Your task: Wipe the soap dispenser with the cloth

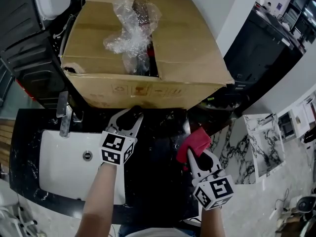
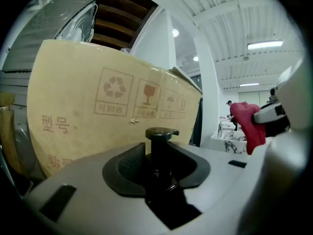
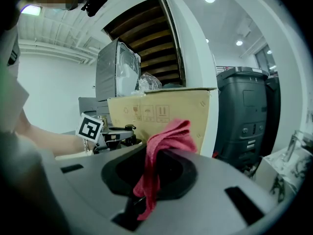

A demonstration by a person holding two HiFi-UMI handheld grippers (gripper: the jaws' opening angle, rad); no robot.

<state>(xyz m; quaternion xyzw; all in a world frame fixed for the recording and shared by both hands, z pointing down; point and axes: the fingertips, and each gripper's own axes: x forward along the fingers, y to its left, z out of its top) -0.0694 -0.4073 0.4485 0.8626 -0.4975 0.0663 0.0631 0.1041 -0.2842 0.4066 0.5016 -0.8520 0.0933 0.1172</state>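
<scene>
Both grippers work low over the black countertop [image 1: 158, 181]. The left gripper [image 1: 129, 117] has its jaws drawn narrow around the black soap dispenser [image 2: 157, 143], which stands upright between the pads at the back of the counter. A large cardboard box [image 1: 143, 48] rises just behind the dispenser, its printed face leaving little room beyond the pump head. The white sink [image 1: 64, 167] lies to the left, its rim beside the left wrist. The right gripper [image 1: 194, 157] pinches a red cloth [image 1: 195, 142], which stands up from the jaws near the counter's right edge, apart from the dispenser, with bare dark counter between them.
</scene>
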